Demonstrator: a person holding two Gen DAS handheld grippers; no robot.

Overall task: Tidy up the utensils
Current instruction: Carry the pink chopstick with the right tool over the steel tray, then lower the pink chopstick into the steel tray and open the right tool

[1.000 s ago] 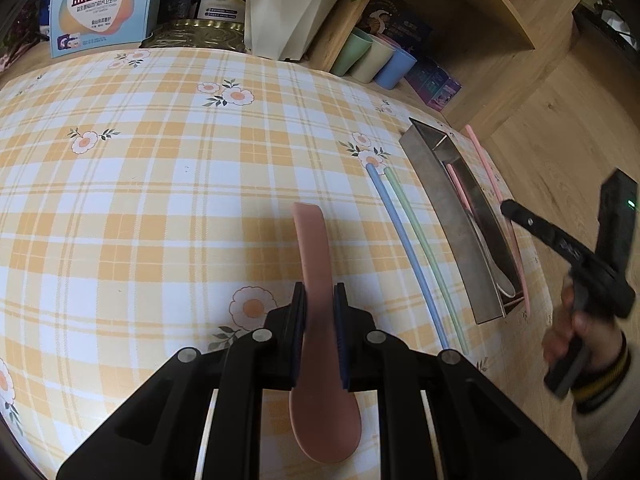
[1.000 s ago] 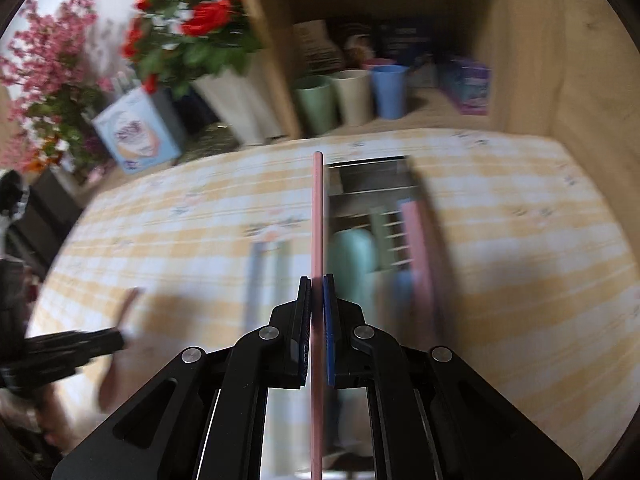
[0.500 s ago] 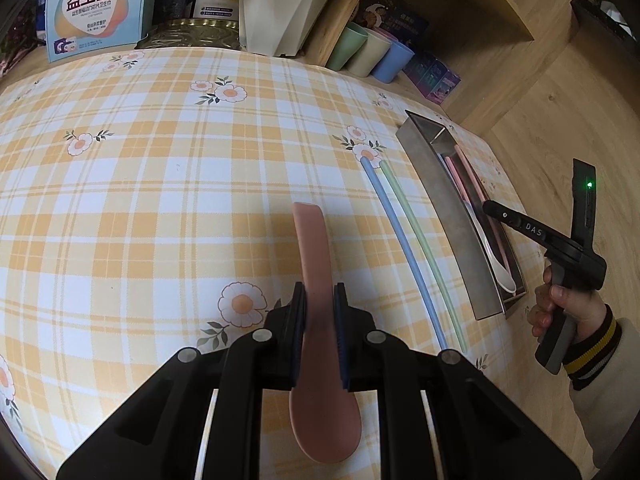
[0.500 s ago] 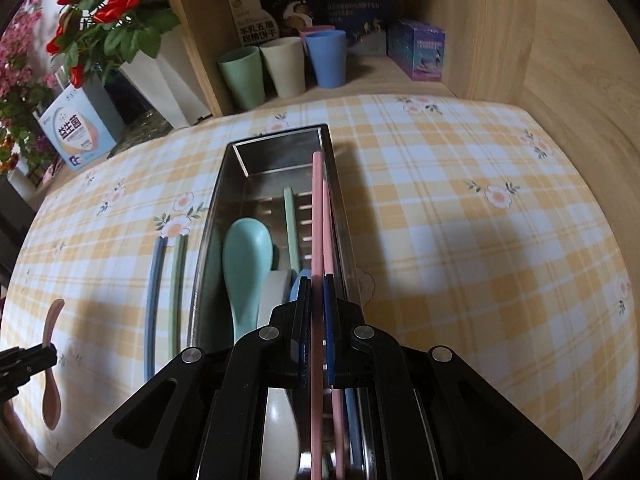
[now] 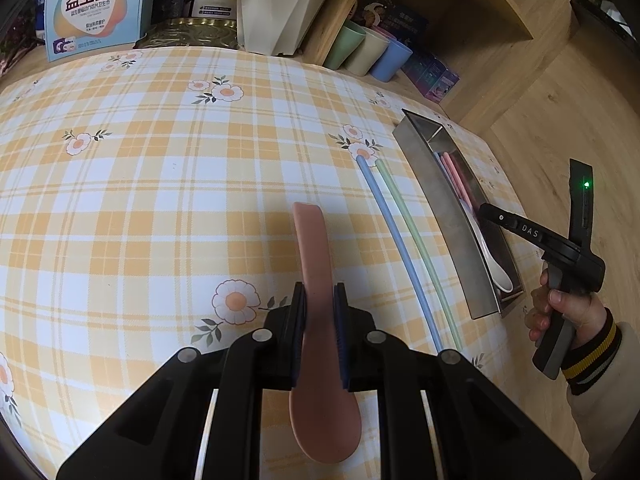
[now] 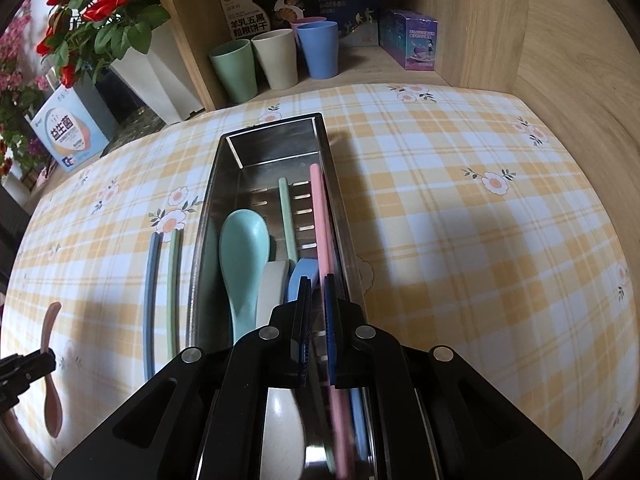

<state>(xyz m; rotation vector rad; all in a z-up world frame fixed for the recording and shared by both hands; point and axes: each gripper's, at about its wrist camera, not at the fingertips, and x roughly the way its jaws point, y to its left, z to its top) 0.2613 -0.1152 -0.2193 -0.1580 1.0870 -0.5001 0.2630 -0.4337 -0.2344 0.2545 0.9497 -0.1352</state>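
Grip of L gripper (image 5: 320, 292): clenched on the pink spoon (image 5: 316, 248), pads pinching the handle from both sides, approx. mid-length. Spoon's bowl is seen at the frame bottom, between the black fingers; handle tip points up-frame over the checked tablecloth (image 5: 160, 200). Whether the spoon is touching the cloth can't be told.

R gripper (image 6: 318, 284), in its own view: clamped narrow on the pink chopstick (image 6: 318, 216), which runs up-frame from between the pads into the steel tray (image 6: 208, 220). The stick is laid close along the tray's right wall, far end down on the slotted floor near frame centre. Its lower part, below the pads, is blurred.

Also in the tray: teal spoon (image 6: 242, 248) at left, bowl up-frame; white spoon (image 6: 274, 284) and blue spoon (image 6: 304, 270) beside it, partly hidden by the gripper; second green chopstick (image 6: 286, 216) just left of the pink one.

Outside the tray, just left of its wall, blue chopstick (image 5: 400, 248) and green chopstick (image 5: 420, 240) are laid side by side on the cloth, parallel to the tray.

In the L wrist view the R gripper is seen at the right edge, tip dipped into the tray, held by a hand (image 5: 560, 312) w/ a striped cuff. Three cups (image 6: 276, 64) are stood on the shelf at the top of the R wrist view.
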